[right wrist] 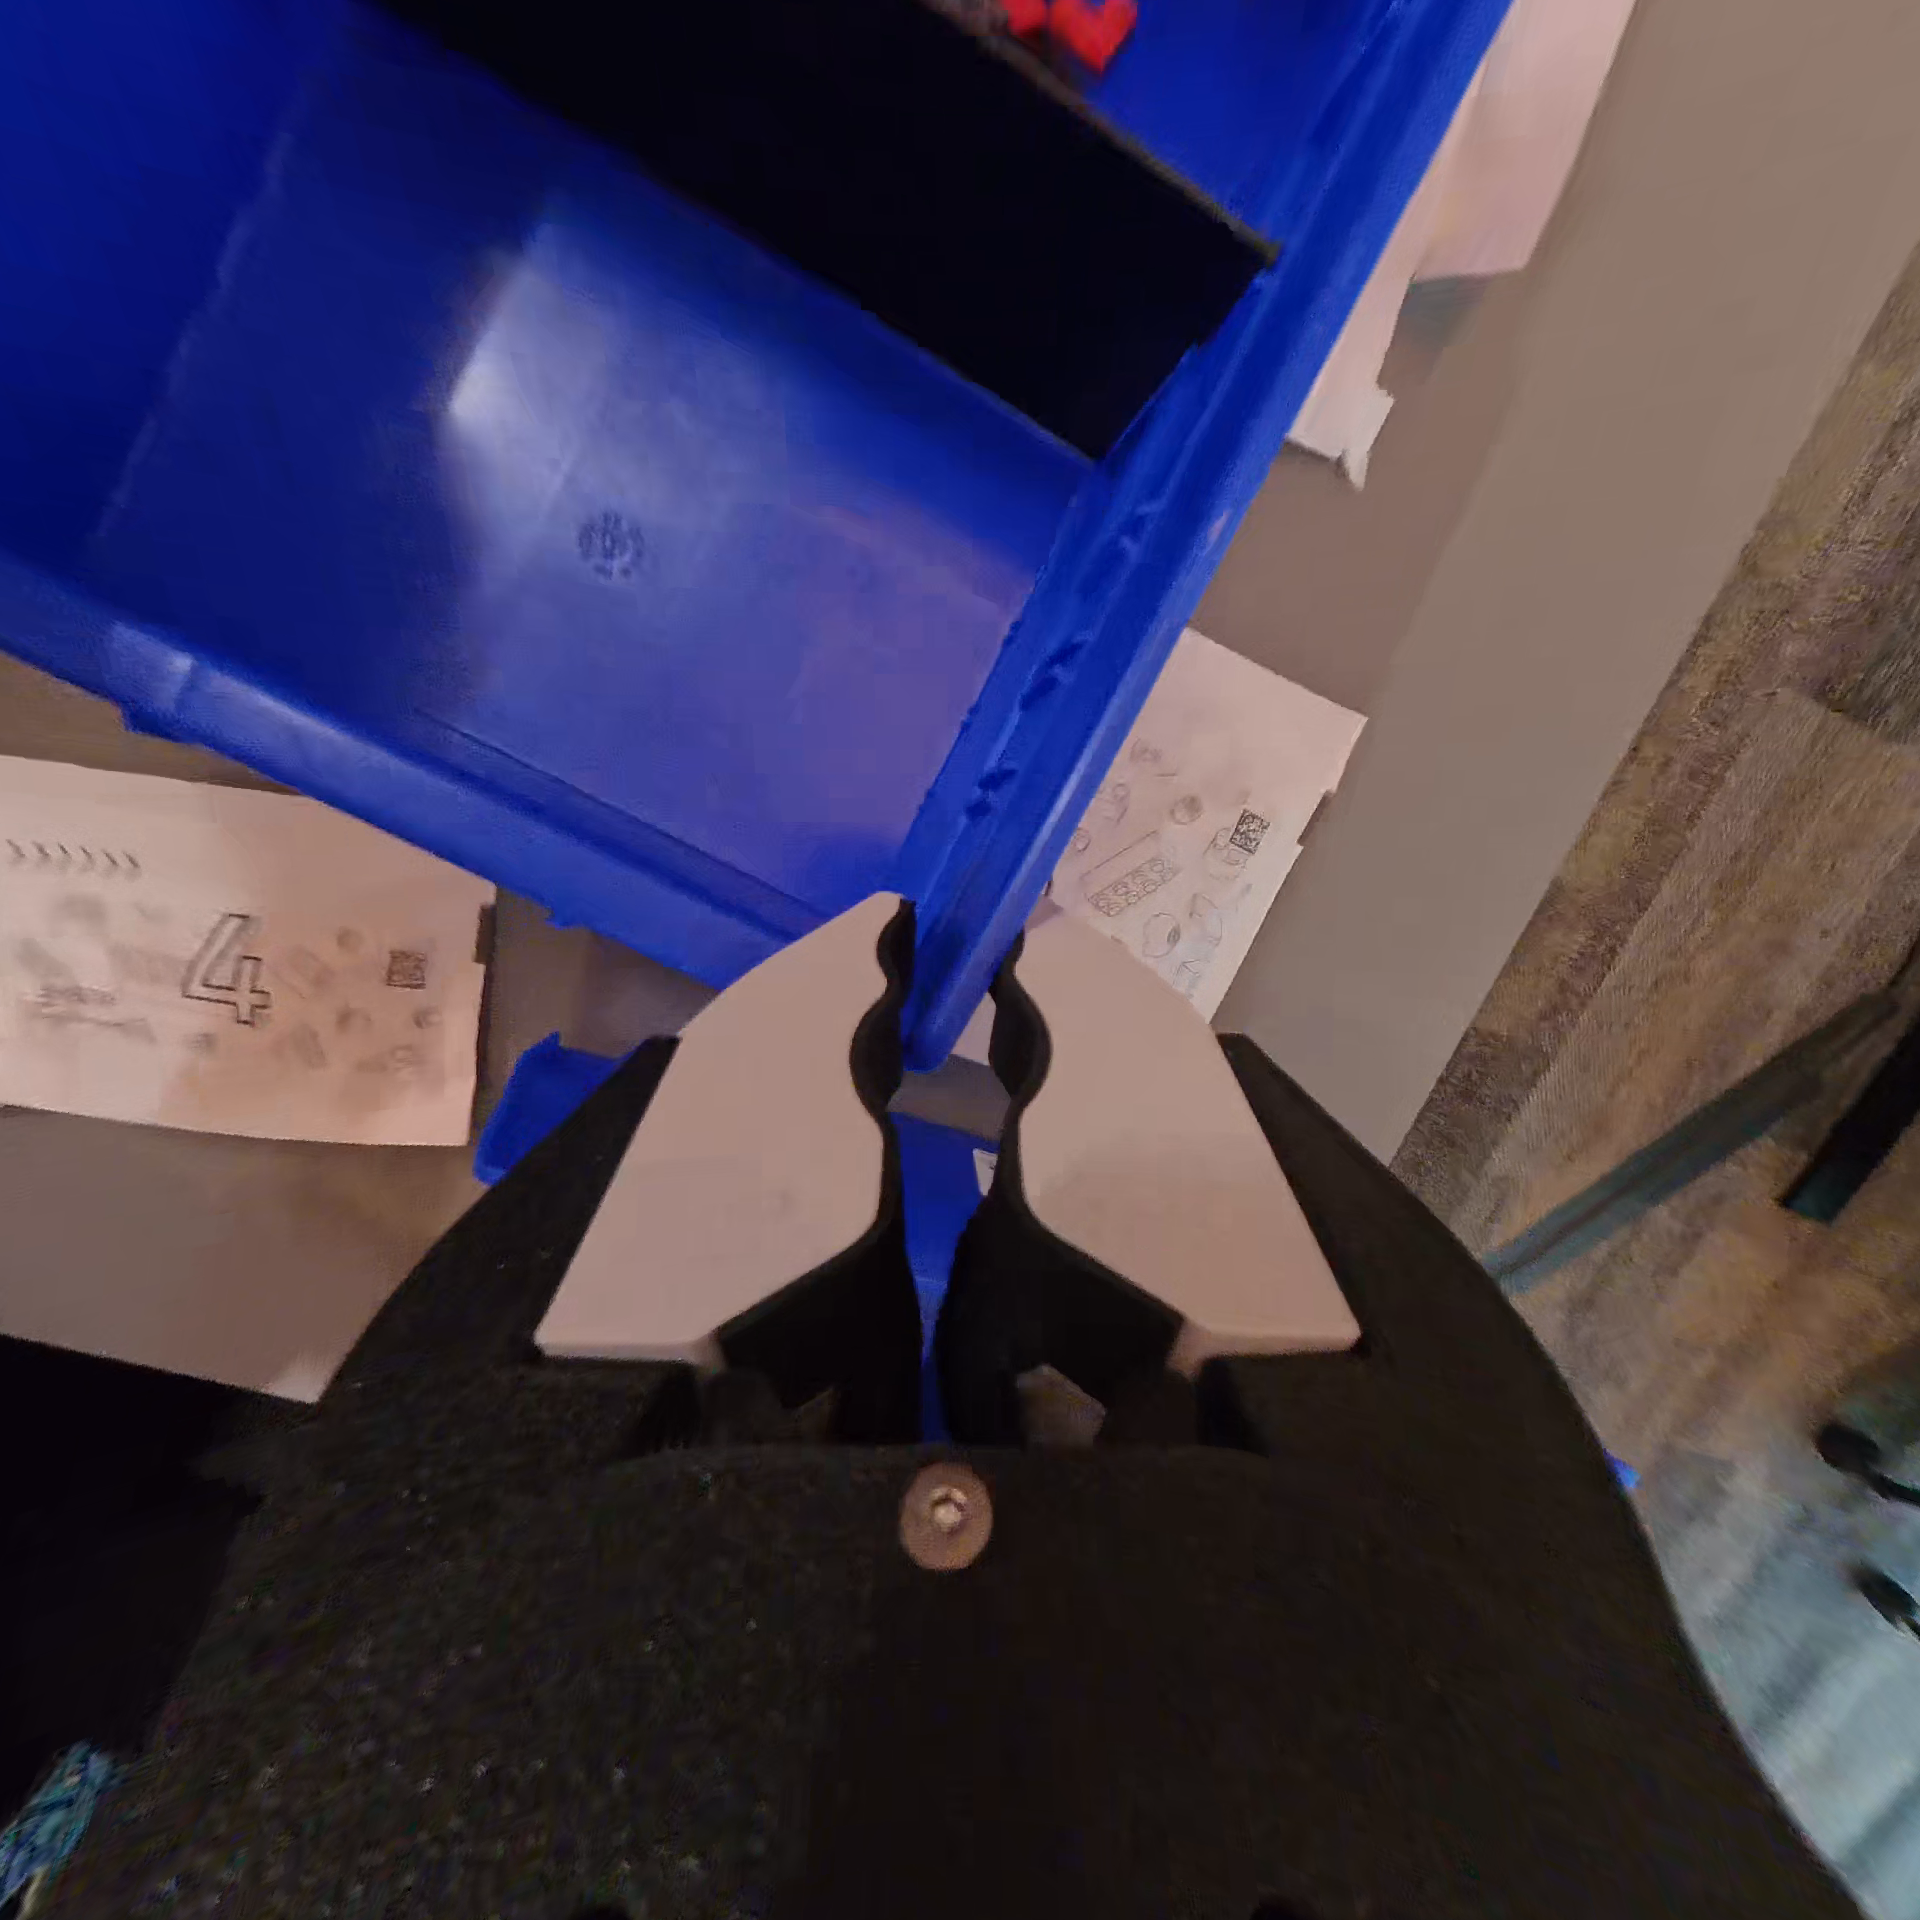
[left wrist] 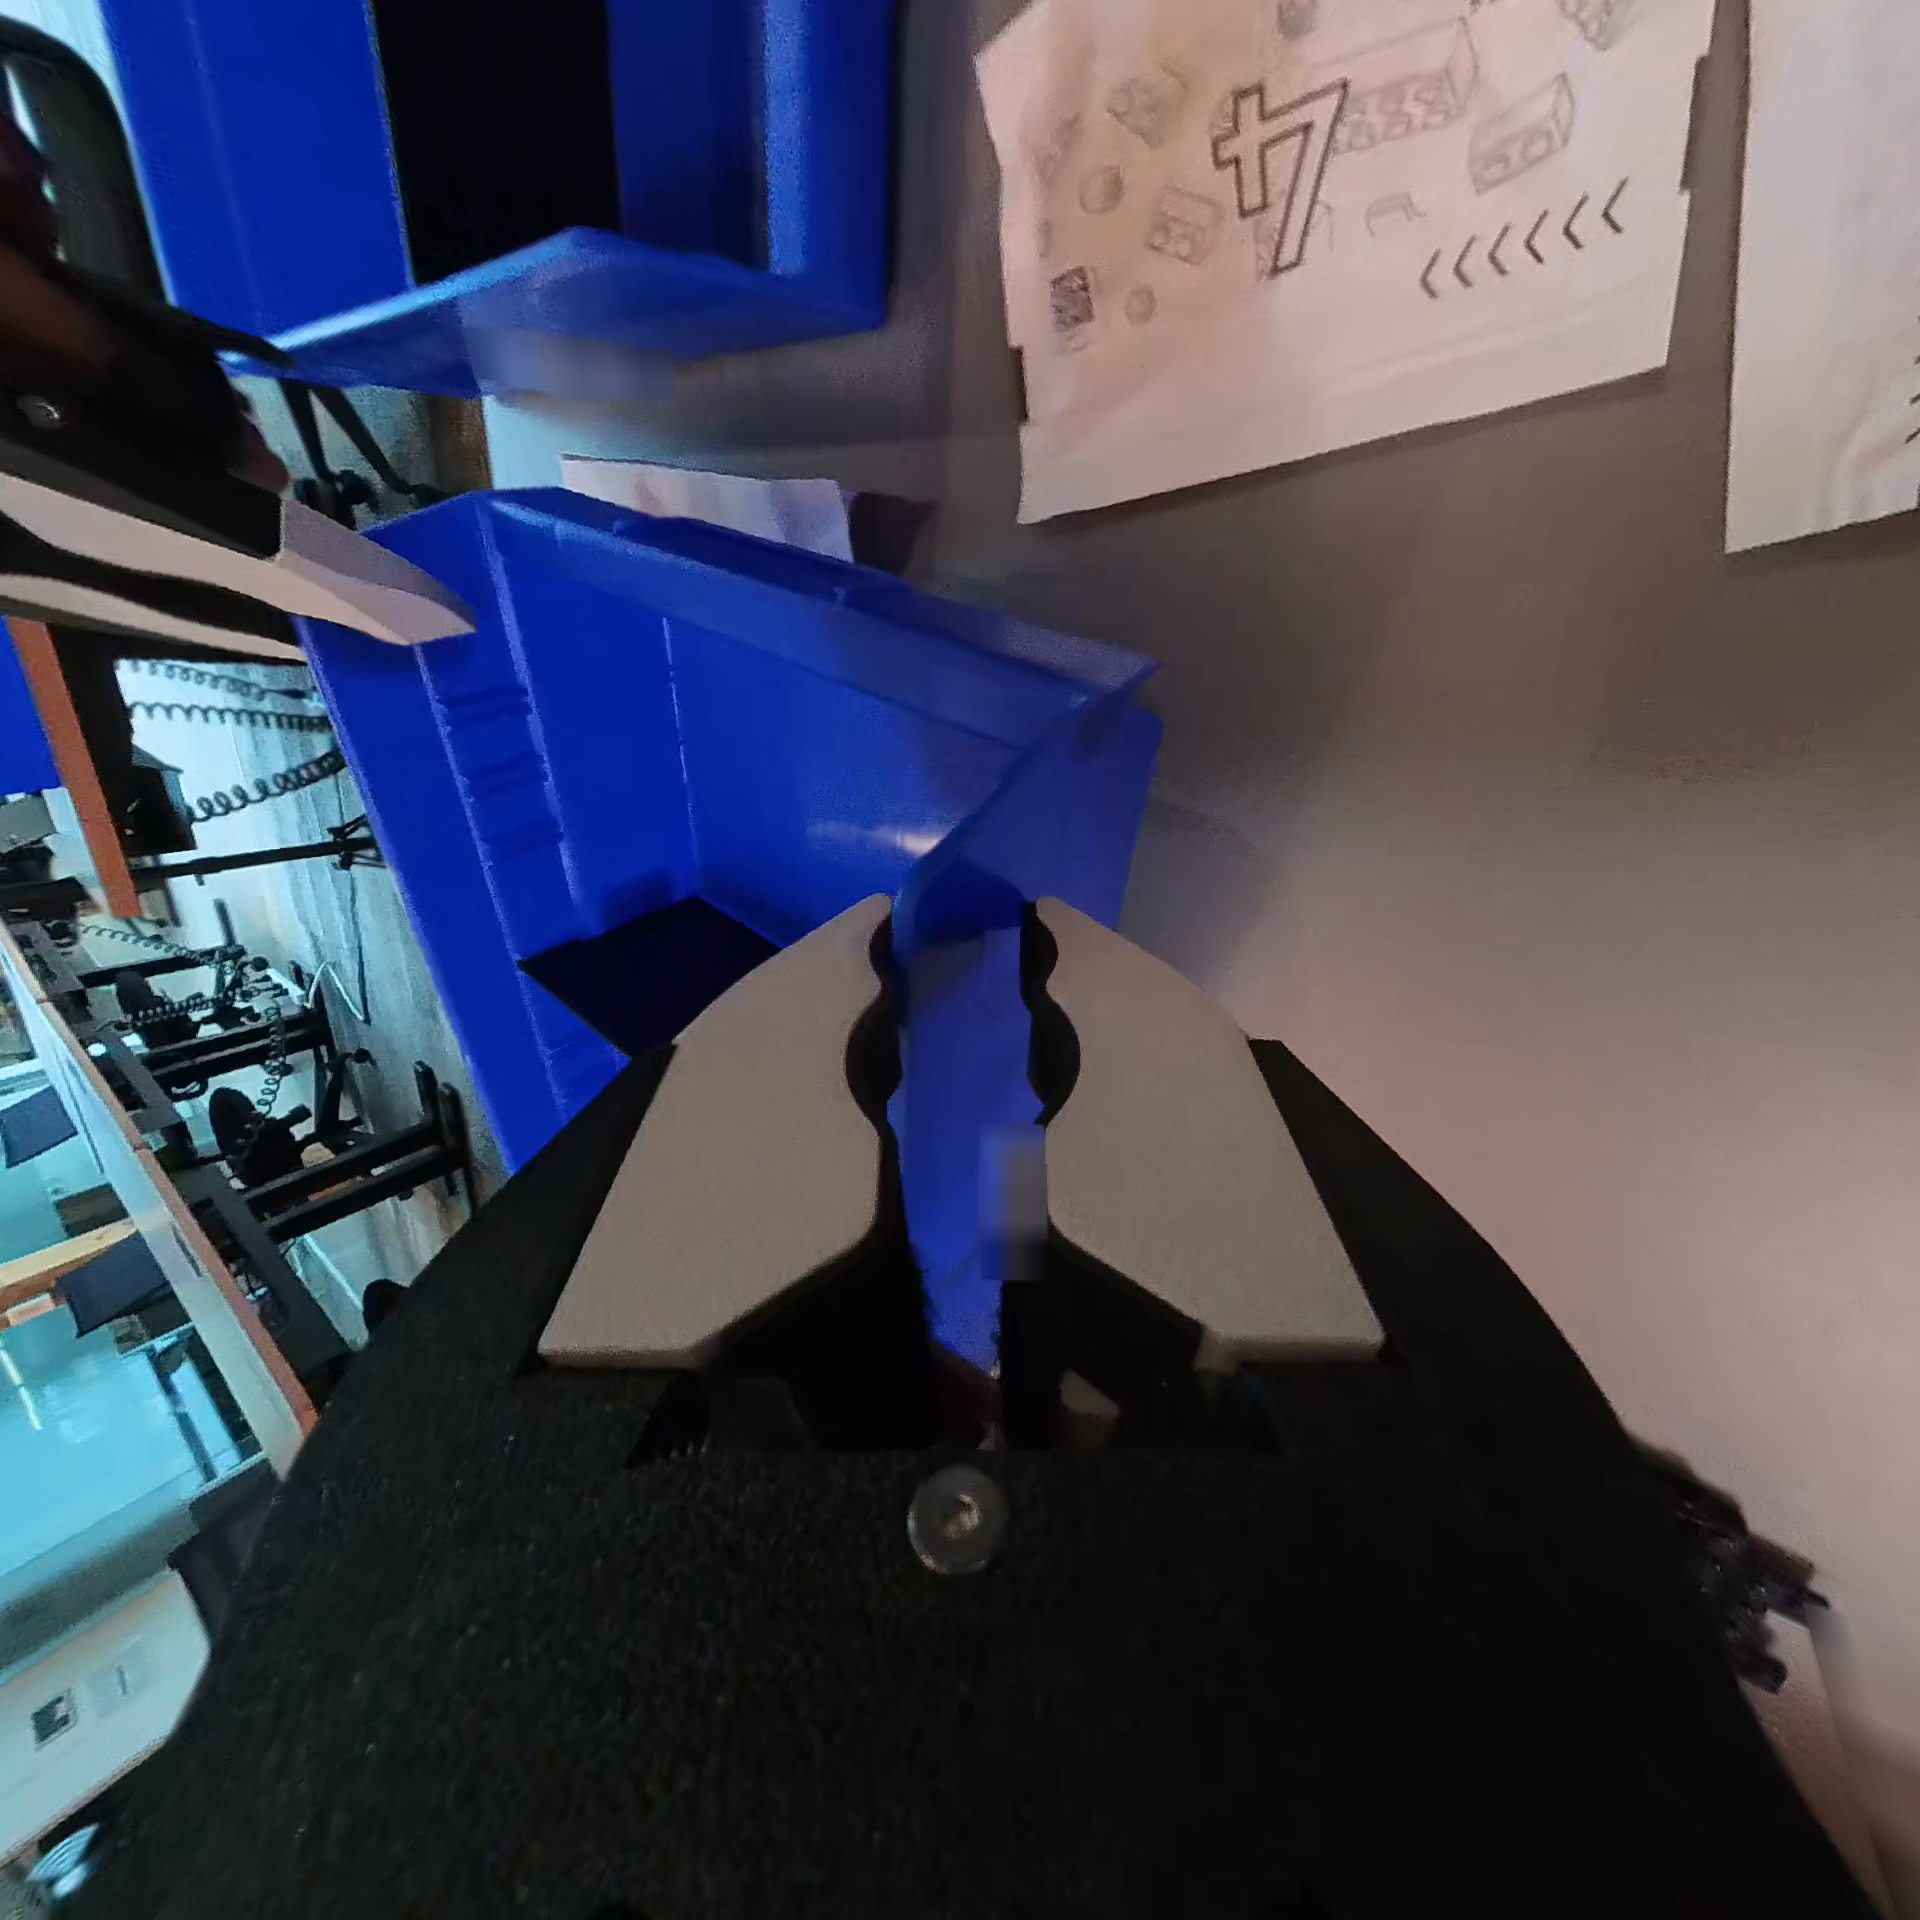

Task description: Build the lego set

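Left wrist view shows the left gripper (left wrist: pixel 961 914) with jaws pinching the side wall of a blue bin (left wrist: pixel 790 748), whose black divider (left wrist: pixel 644 966) stands inside. Right gripper (right wrist: pixel 956 925) jaws clamp the opposite rim of the same bin (right wrist: pixel 582 468). Printed paper sheets (left wrist: pixel 1340 239) lie on the grey bench (left wrist: pixel 1507 831) beside the bin.
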Demonstrator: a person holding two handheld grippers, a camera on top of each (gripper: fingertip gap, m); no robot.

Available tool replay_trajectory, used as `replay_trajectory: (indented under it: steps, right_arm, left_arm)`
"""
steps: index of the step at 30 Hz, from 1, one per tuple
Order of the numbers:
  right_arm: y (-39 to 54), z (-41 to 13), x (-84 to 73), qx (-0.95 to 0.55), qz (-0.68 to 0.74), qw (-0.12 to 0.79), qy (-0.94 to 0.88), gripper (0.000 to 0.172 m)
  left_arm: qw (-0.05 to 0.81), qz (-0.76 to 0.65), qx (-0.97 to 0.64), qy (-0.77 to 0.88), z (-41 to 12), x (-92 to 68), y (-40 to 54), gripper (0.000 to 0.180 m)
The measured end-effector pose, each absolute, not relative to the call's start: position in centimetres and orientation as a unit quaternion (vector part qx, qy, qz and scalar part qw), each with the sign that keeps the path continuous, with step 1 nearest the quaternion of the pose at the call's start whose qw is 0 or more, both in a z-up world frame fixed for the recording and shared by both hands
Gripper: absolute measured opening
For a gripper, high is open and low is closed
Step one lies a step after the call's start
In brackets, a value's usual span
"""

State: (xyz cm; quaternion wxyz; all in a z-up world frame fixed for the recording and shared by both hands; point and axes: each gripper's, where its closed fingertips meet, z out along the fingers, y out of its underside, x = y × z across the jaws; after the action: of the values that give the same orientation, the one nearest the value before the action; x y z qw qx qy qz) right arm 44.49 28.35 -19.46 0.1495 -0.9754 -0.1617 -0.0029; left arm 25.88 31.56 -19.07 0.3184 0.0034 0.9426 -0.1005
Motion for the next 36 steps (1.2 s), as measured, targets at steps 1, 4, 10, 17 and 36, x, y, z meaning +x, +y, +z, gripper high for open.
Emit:
replay_trajectory:
  steps: [1,4,10,17,36]
  right_arm:
    - [28.4,-19.8,44.4,-0.975,-0.011,0.147,-0.166,0.012]
    - [29.1,-19.9,44.1,-0.974,-0.006,0.154,-0.165,0.011]
    - [33.3,-20.7,44.2,-0.976,0.013,0.149,-0.160,0.012]
    - [40.1,-21.6,44.7,-0.973,0.013,0.169,-0.159,0.012]
    - [29.1,-14.1,44.5,-0.964,-0.030,0.193,-0.181,0.011]
  left_arm:
    - [0.318,-0.101,0.001,0.943,-19.6,25.8,31.6,0.019]
    - [0.310,-0.126,-0.030,0.942,-20.2,25.5,32.6,0.018]
    - [0.298,-0.104,-0.104,0.943,-19.8,26.0,38.2,0.021]
    - [0.294,-0.040,-0.166,0.940,-20.5,26.4,44.9,0.021]
    - [0.373,-0.071,-0.074,0.922,-15.0,26.0,32.6,0.020]
